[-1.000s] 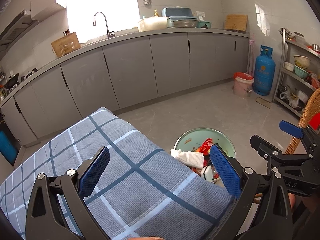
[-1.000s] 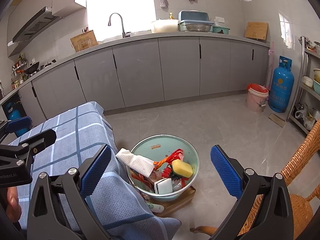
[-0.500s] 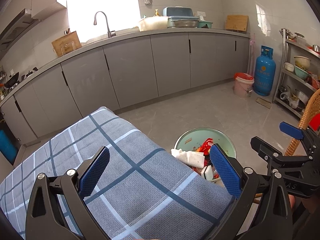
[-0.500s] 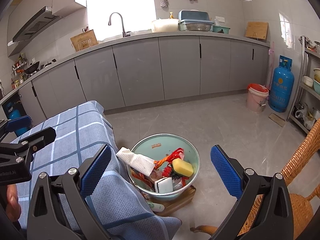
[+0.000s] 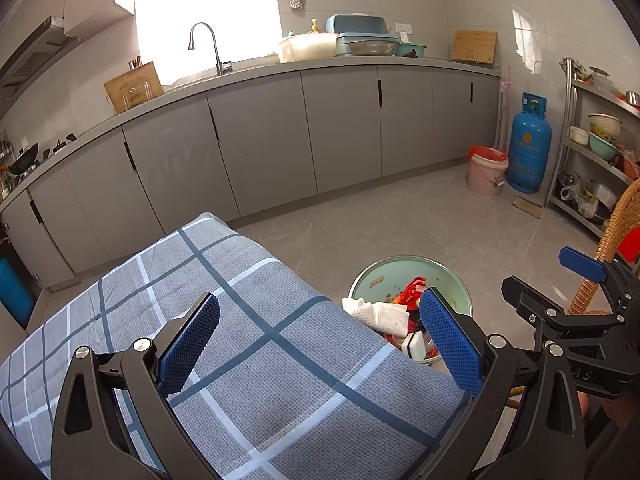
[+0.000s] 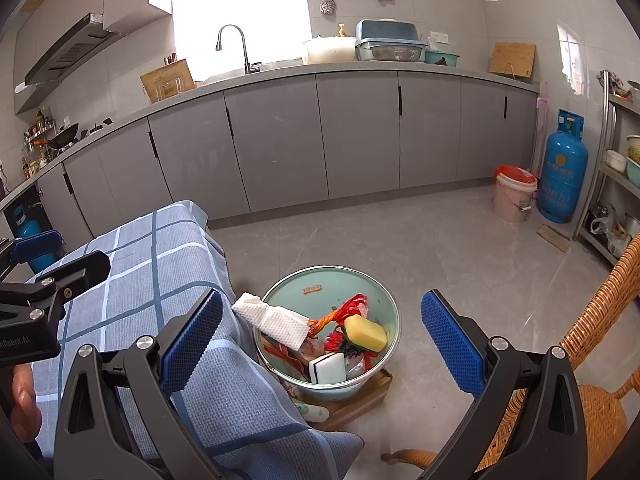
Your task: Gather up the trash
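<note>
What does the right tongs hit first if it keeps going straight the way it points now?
Probably the trash in the green basin: the open right tongs frames the crumpled paper towel and yellow sponge, with nothing nearer between its fingers. Depth is unclear; the paper towel, sticking up over the rim, looks likeliest first.

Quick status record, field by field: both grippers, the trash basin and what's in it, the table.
left gripper: open, empty, over the checked tablecloth
right gripper: open, empty, above the basin
basin: green, on the floor beside the table, resting on a wooden board
contents: paper towel draped over the rim, yellow sponge, white sponge, red wrappers
tablecloth surface: no trash visible
</note>
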